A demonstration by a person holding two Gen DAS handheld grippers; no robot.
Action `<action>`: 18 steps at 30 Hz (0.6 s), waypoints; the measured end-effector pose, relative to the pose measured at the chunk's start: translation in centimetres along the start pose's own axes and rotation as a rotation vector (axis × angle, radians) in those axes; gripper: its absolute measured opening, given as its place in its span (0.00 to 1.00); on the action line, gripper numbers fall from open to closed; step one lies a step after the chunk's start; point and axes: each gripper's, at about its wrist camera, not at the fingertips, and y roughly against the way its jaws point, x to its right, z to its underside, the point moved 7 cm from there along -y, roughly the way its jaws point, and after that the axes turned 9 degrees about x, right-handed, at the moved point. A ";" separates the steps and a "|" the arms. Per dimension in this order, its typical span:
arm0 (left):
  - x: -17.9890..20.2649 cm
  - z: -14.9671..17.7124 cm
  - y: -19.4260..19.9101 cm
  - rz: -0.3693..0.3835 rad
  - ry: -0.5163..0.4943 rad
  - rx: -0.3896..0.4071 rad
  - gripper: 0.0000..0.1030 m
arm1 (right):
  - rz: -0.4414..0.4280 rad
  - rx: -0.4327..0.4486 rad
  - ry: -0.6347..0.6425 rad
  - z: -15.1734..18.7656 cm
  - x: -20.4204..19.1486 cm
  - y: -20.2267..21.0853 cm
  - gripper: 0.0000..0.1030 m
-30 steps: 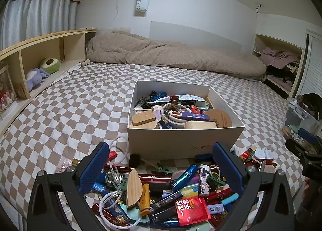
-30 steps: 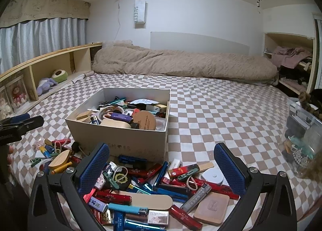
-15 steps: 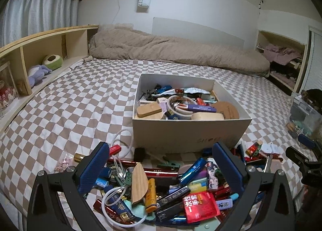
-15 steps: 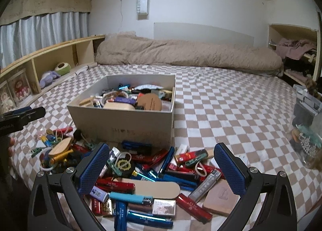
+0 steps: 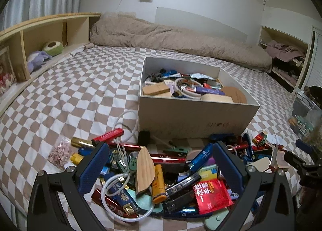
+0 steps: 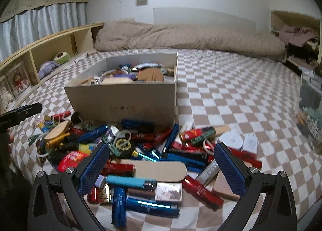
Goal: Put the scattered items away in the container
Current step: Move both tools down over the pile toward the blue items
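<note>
both tongs hang open and empty over the pile of scattered items (image 5: 161, 172) on the checked bed (image 5: 66, 94), so the step in hand reads as choosing and closing in on the next thing to lift. the left tongs (image 5: 161, 168) stand wide apart above a flat wooden leaf-shaped piece (image 5: 144, 168) and an orange tube (image 5: 159, 182) just beside it, with a red packet (image 5: 211, 194) near the right finger. the right tongs (image 6: 161, 168) frame a long pale wooden stick (image 6: 161, 169), a light blue tube (image 6: 130, 182) and several blue and red bars.

the cardboard box (image 5: 197, 118), already well stocked, sits on the bed just behind the pile and touches its far edge.

the next move likely calls for each pair to drop onto one item lying free on top, grip it across its narrow side and carry it over the near wall of the box. the clutter is layered, so a low grab could catch neighbours.
</note>
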 end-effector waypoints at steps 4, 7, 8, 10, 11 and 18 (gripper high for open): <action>0.1 1.0 -0.3 0.007 -0.017 -0.022 1.00 | 0.000 -0.036 -0.017 1.3 0.4 -0.5 1.00; 0.0 1.6 -0.4 0.005 -0.023 -0.030 1.00 | 0.005 -0.054 -0.026 2.0 0.6 -0.6 1.00; -0.1 1.8 -0.5 0.006 -0.023 -0.033 1.00 | 0.005 -0.057 -0.031 2.2 0.7 -0.7 1.00; -0.3 2.2 -0.6 0.007 -0.022 -0.041 1.00 | 0.002 -0.065 -0.045 2.7 0.9 -0.8 1.00; -0.3 2.5 -0.6 0.008 -0.024 -0.048 1.00 | 0.002 -0.070 -0.053 2.9 1.0 -0.9 1.00; -0.6 4.4 -0.8 -0.004 -0.046 -0.091 1.00 | -0.002 -0.111 -0.075 4.6 1.4 -1.2 1.00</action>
